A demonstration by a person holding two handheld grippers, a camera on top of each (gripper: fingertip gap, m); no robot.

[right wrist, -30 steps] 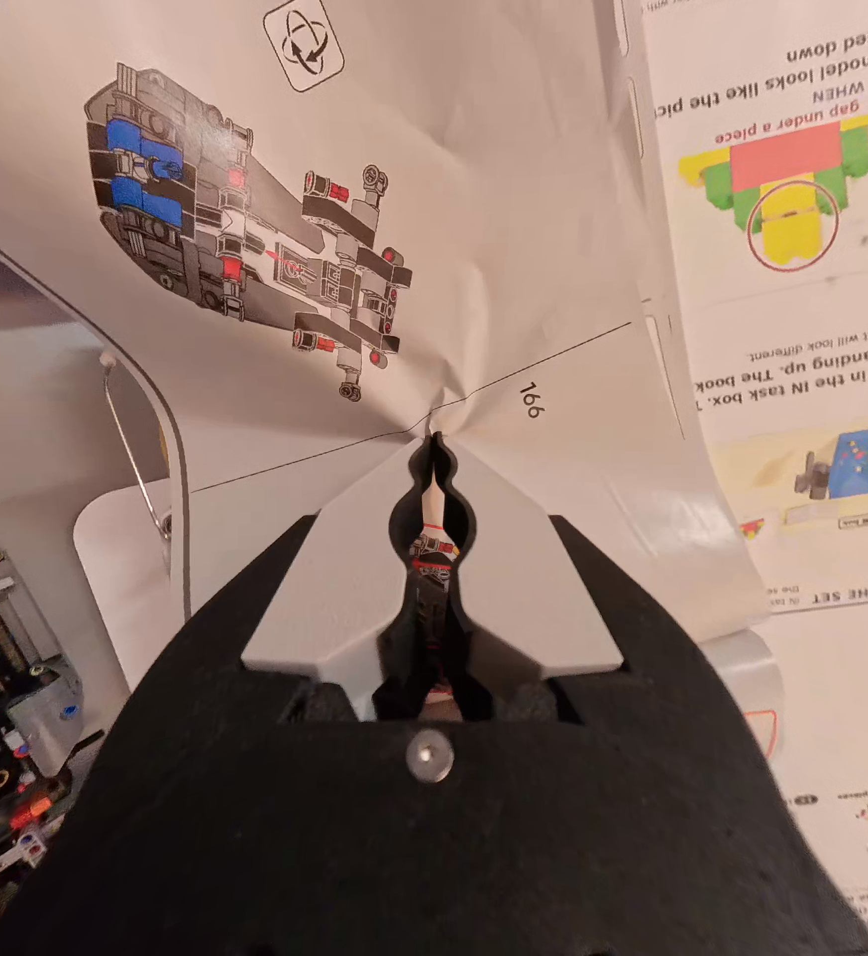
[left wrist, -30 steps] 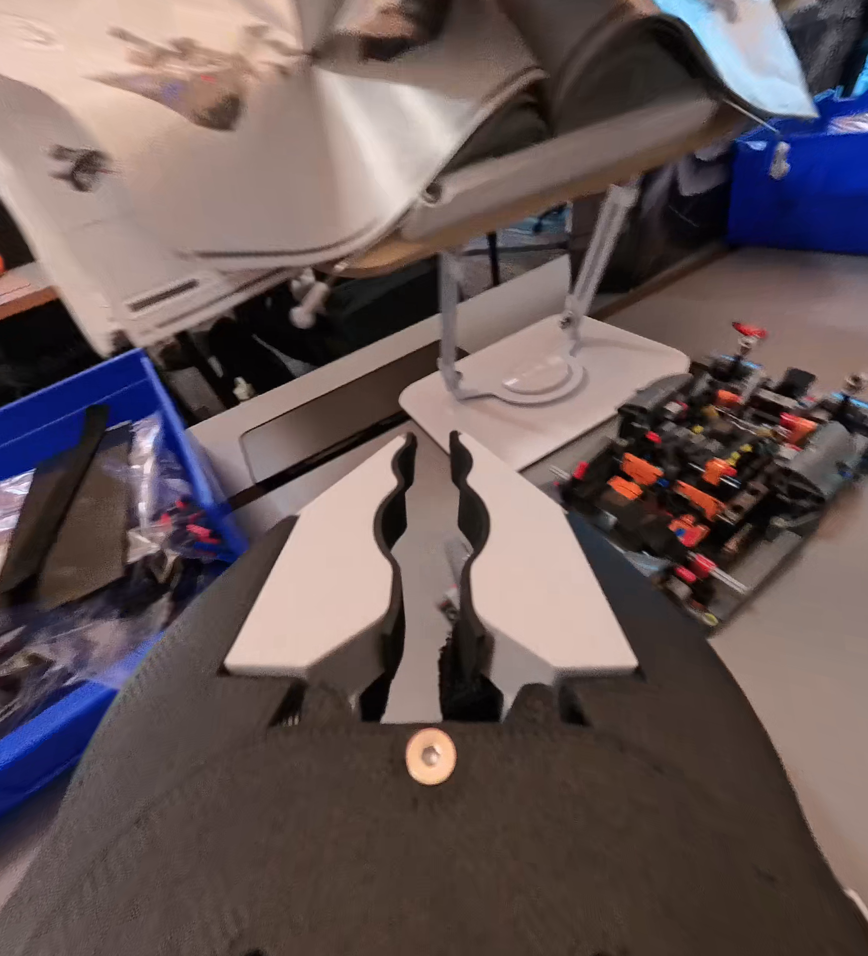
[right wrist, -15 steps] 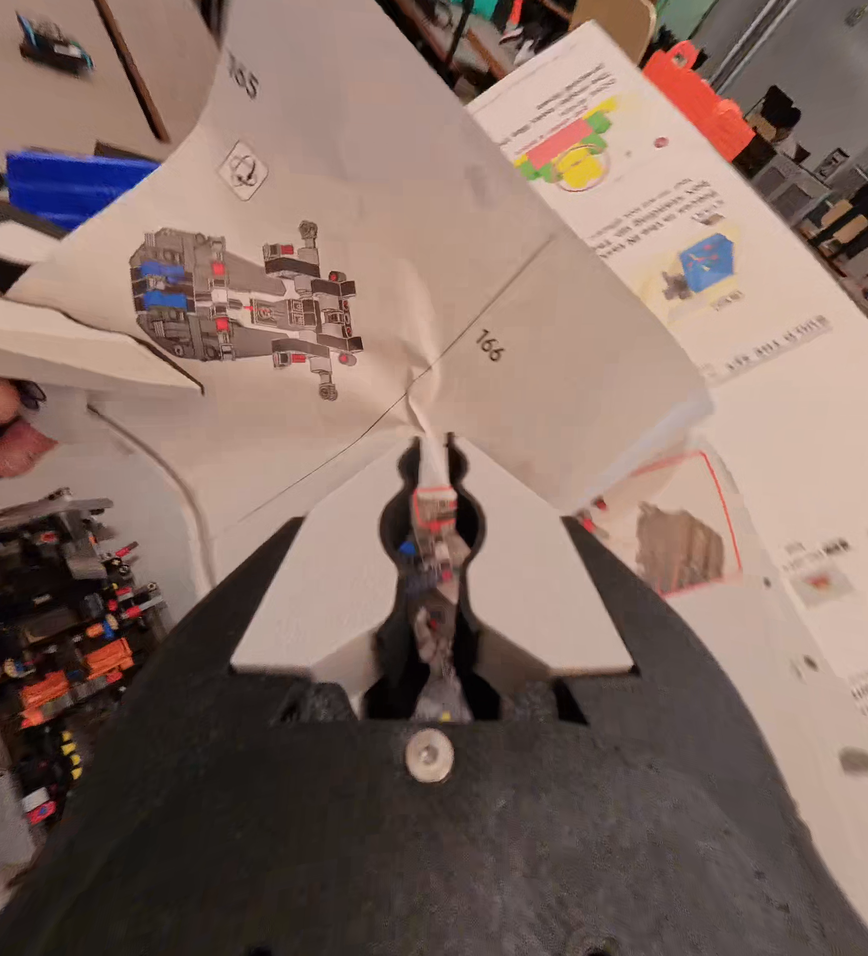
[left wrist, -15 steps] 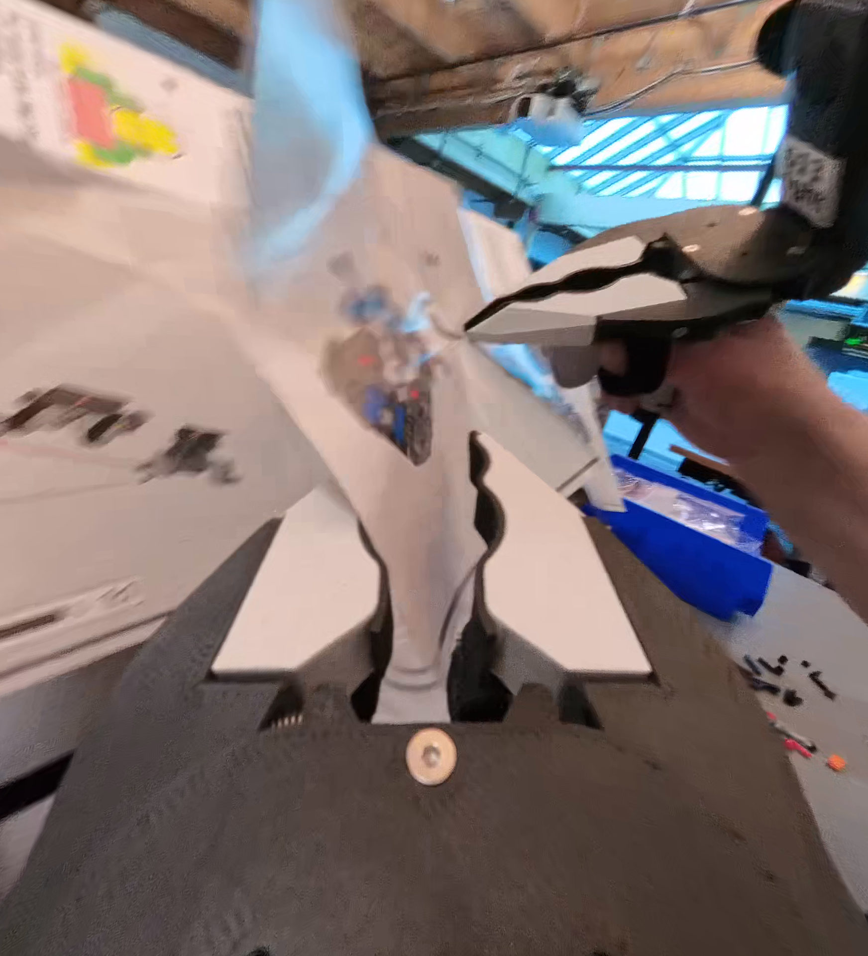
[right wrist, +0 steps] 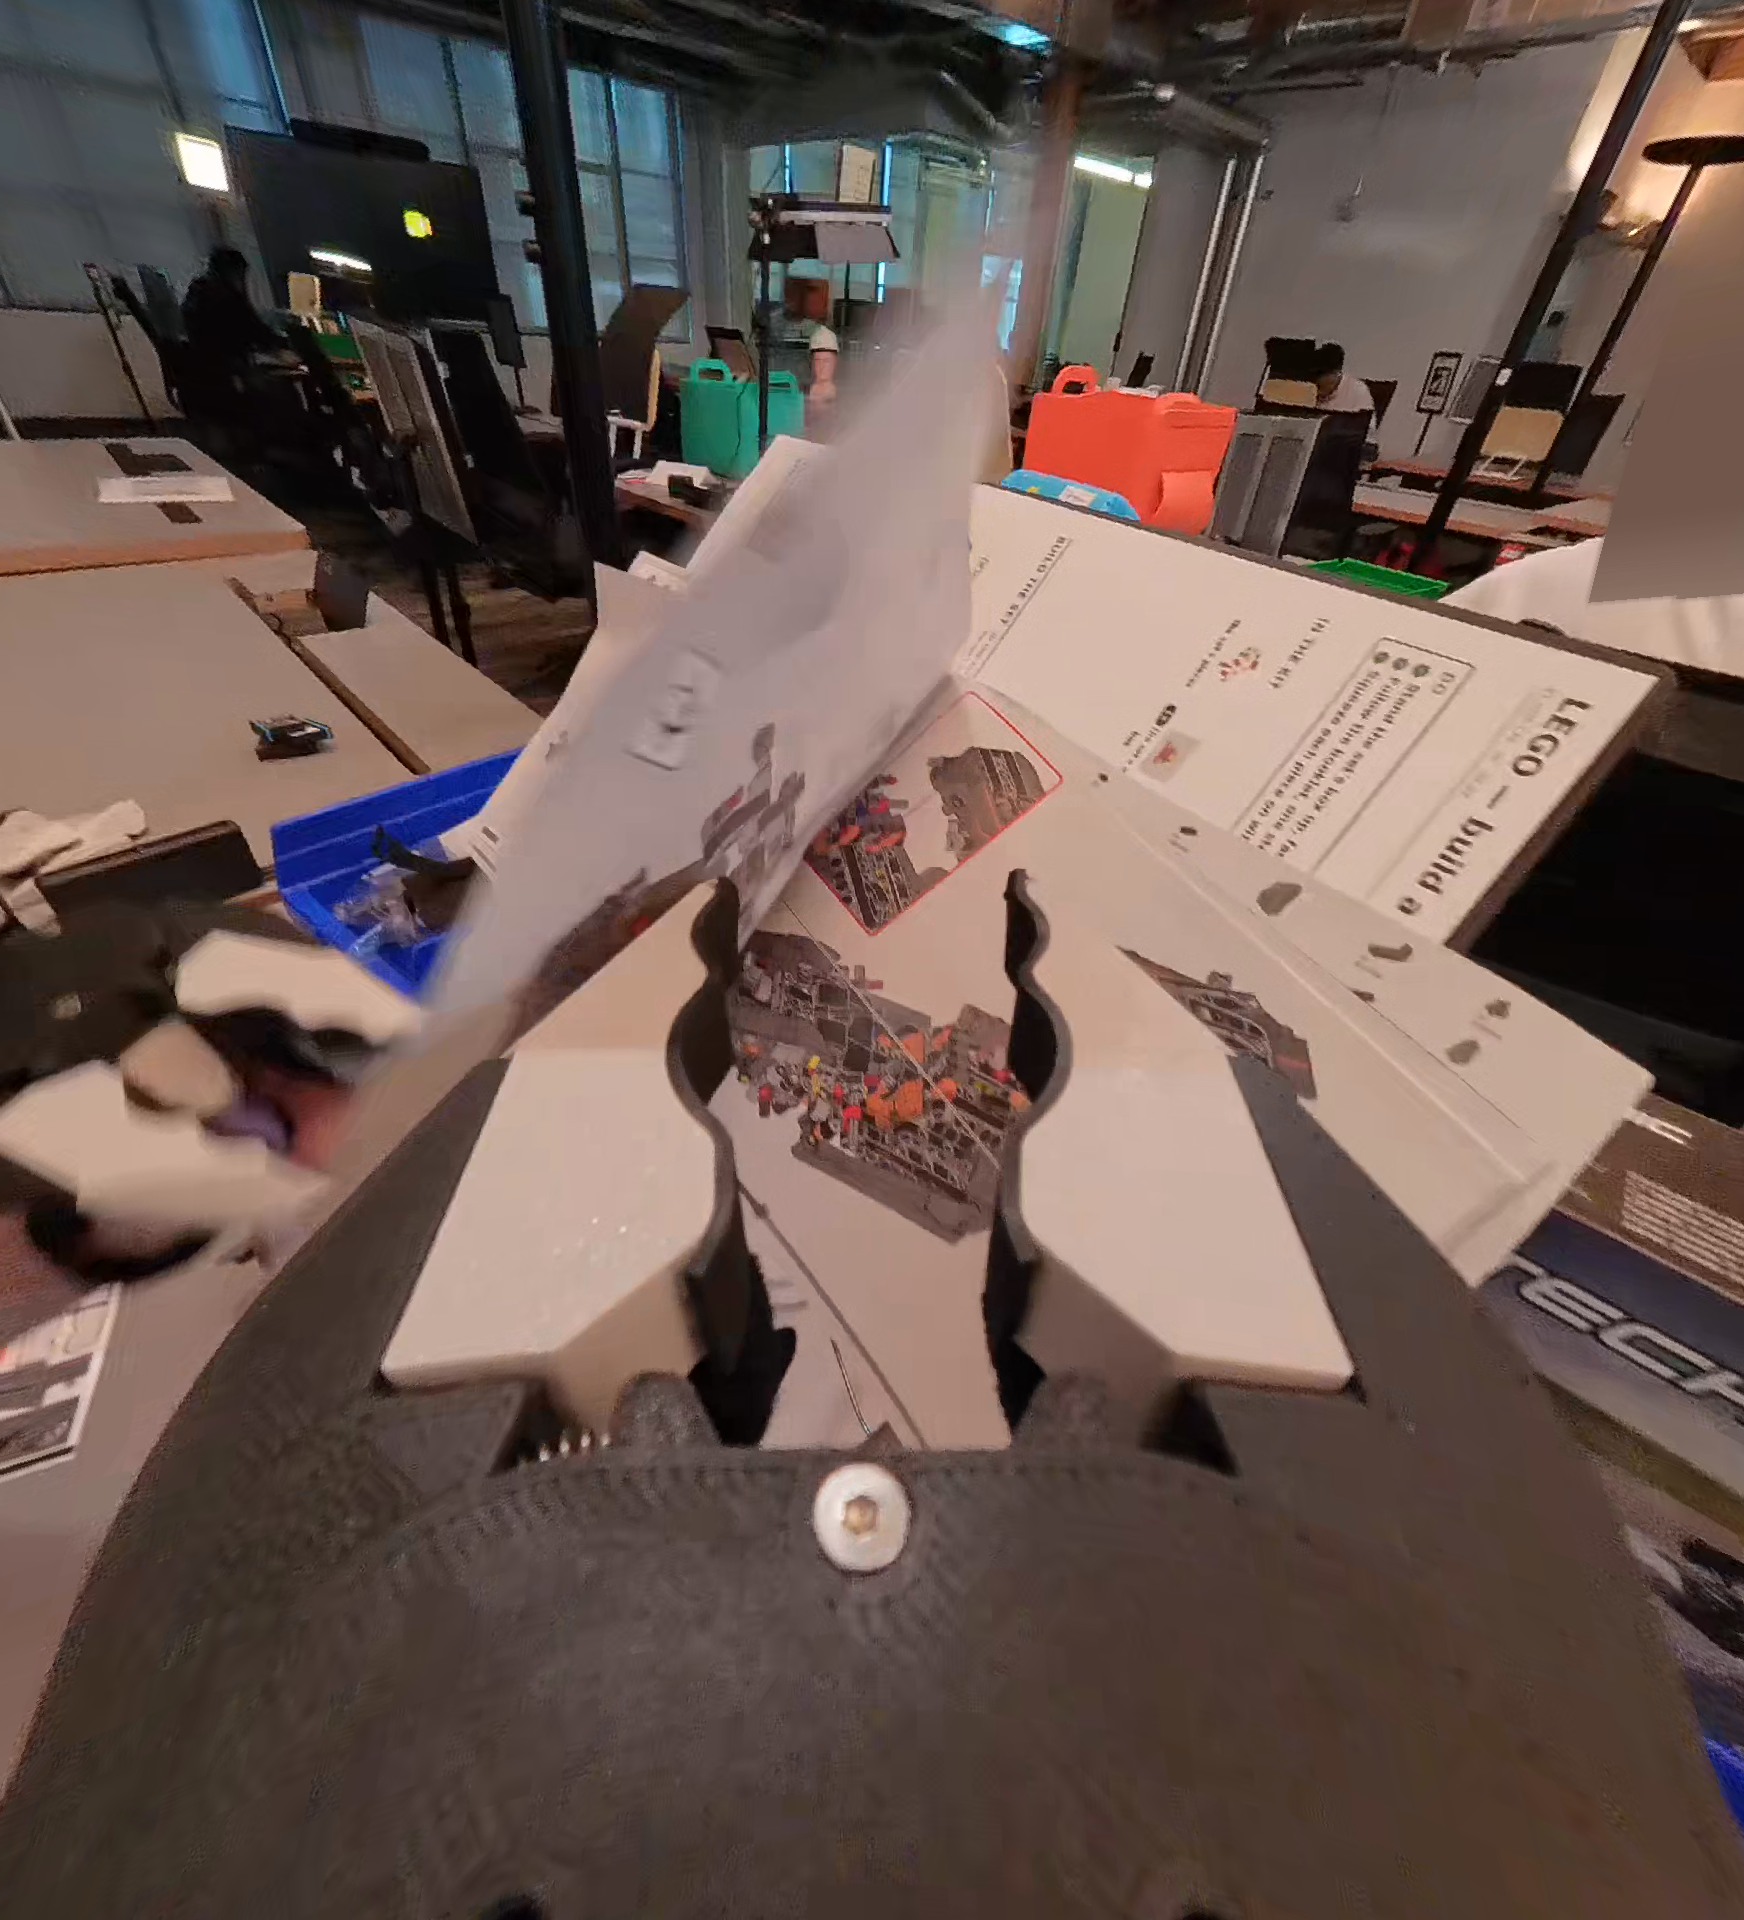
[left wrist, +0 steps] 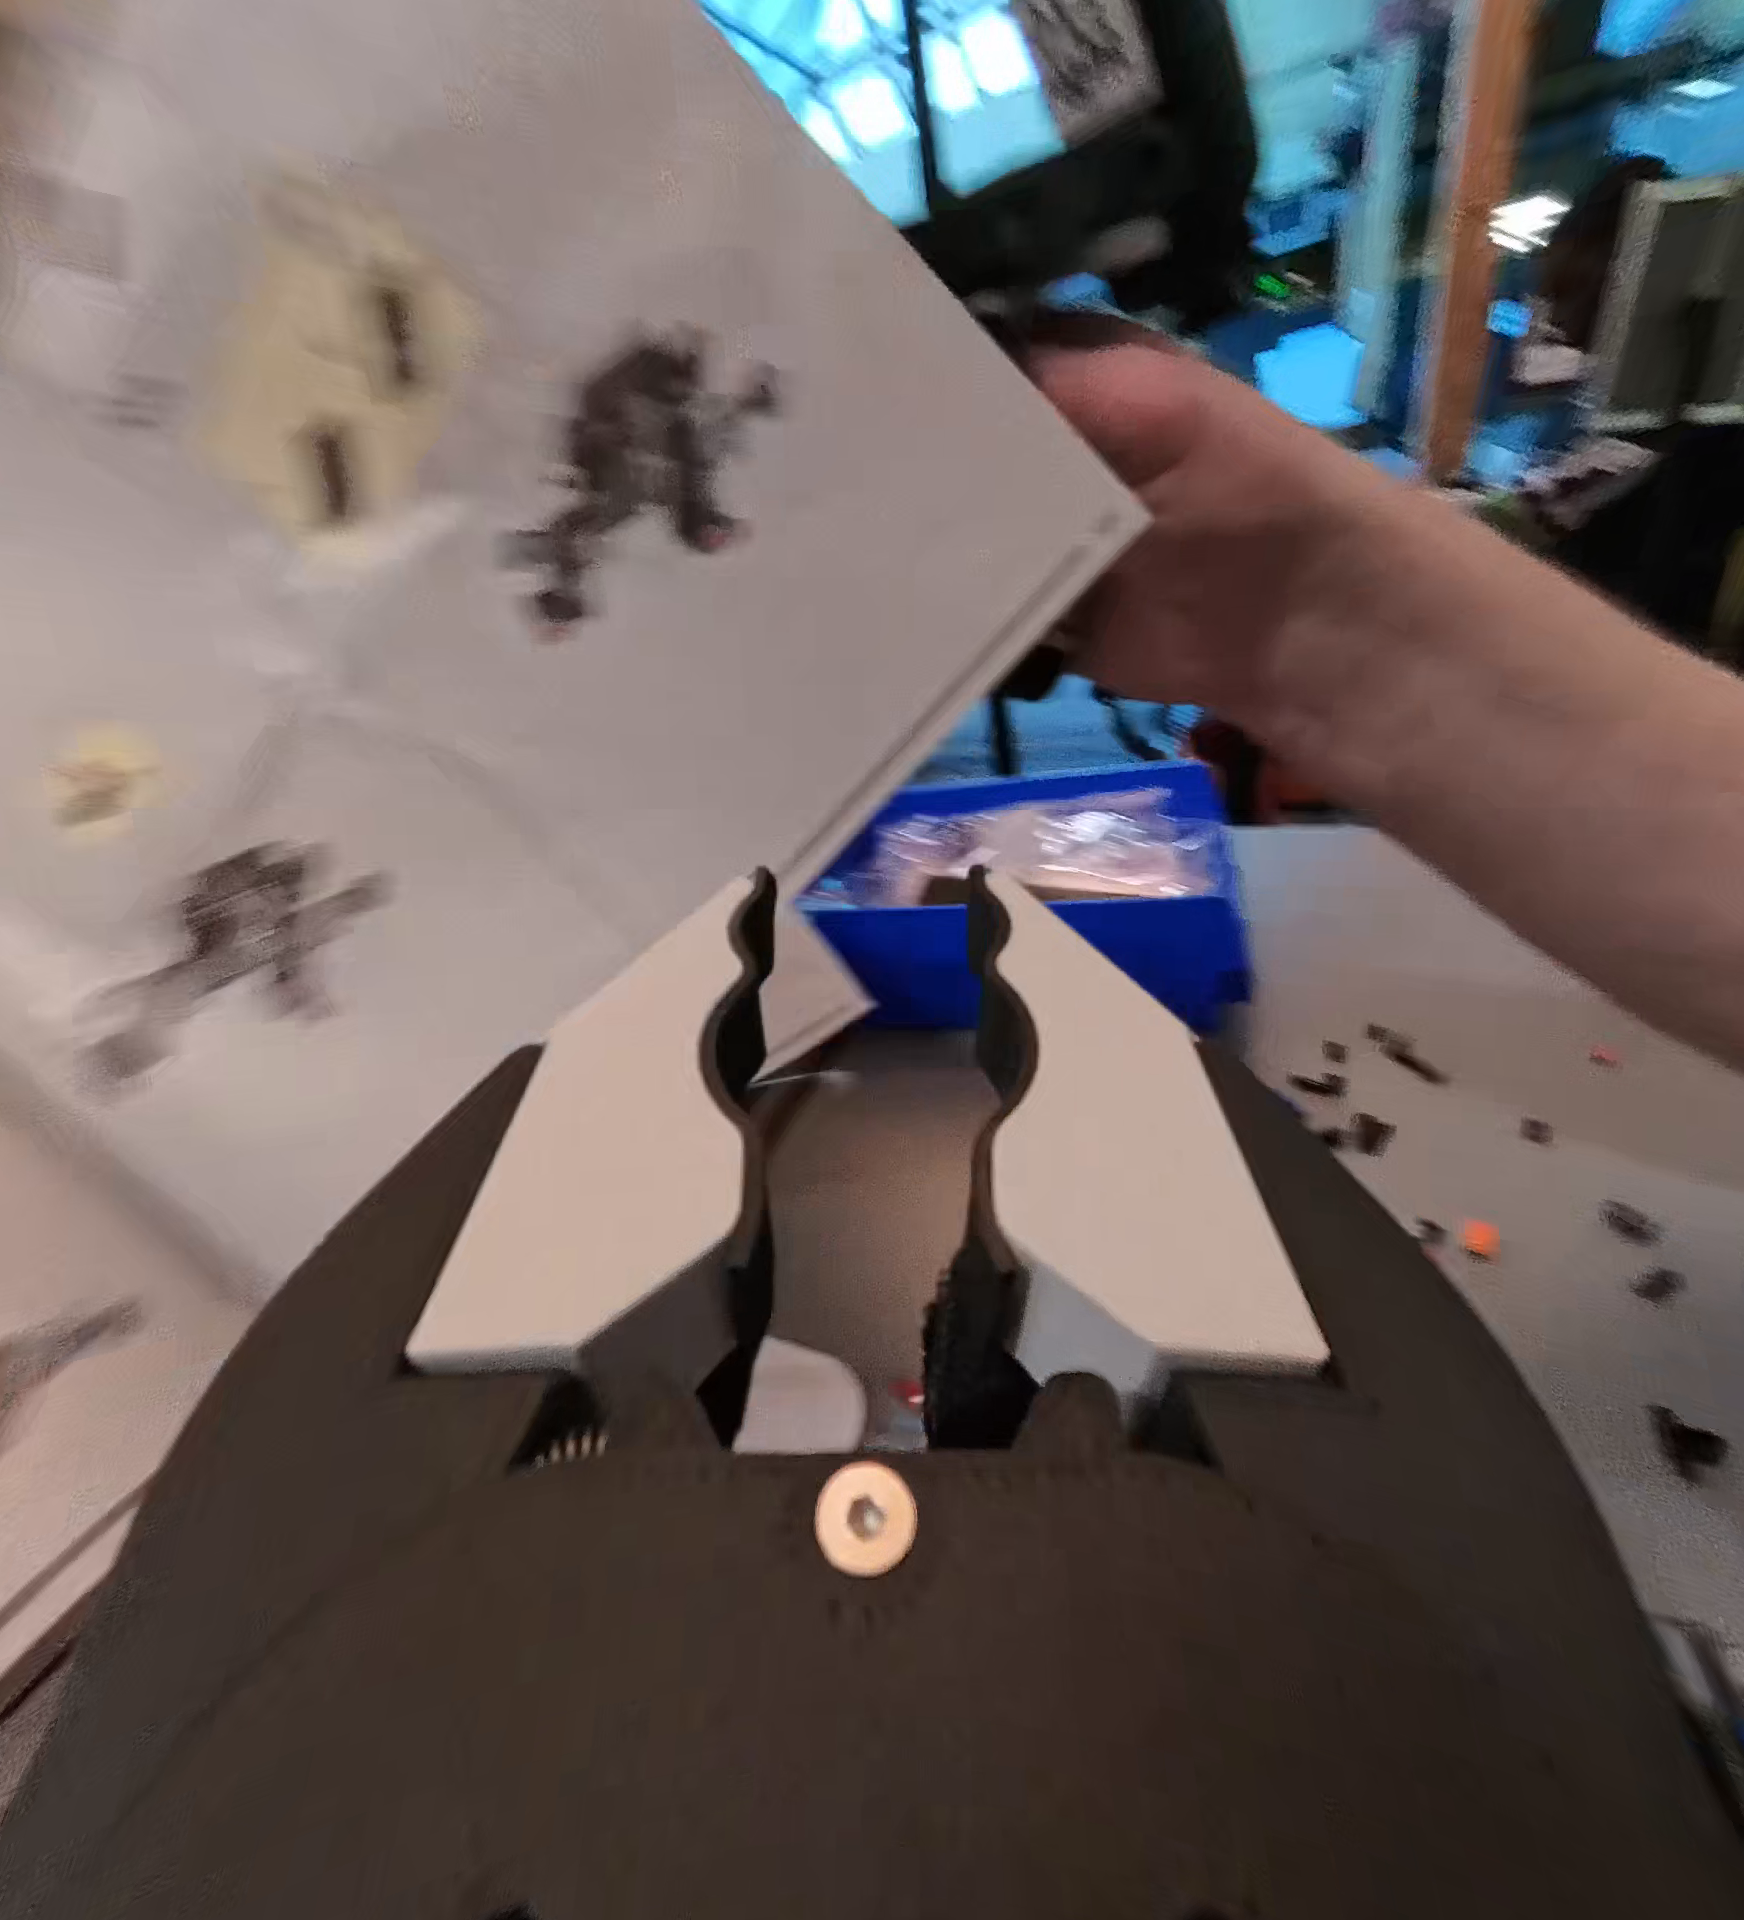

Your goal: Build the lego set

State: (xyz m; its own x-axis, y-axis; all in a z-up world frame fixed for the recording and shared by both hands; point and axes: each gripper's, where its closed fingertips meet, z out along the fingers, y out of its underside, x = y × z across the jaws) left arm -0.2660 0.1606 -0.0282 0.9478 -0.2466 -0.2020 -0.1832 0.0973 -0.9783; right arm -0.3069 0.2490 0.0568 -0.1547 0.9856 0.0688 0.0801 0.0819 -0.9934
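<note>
The open instruction booklet (left wrist: 452,644) fills the left of the left wrist view, blurred. My left gripper (left wrist: 868,894) is open, and the booklet's lower corner lies just inside its left finger. A person's hand (left wrist: 1263,540) reaches from the right behind the booklet's far edge. In the right wrist view my right gripper (right wrist: 868,899) is open and empty above the booklet's printed pages (right wrist: 878,1101). One loose page (right wrist: 743,707) stands up in mid-turn to its left. The left gripper (right wrist: 172,1091) shows blurred at the left edge, beside that page.
A blue bin (left wrist: 1024,925) of bagged parts stands behind the booklet and also shows in the right wrist view (right wrist: 380,831). Small loose pieces (left wrist: 1367,1122) lie on the grey table at right. A white printed sheet (right wrist: 1315,727) and the set's box (right wrist: 1678,1320) lie right of the booklet.
My right gripper was shut on a page and has opened and let it go; the page now stands free. My left gripper has opened wider and swung round toward the booklet.
</note>
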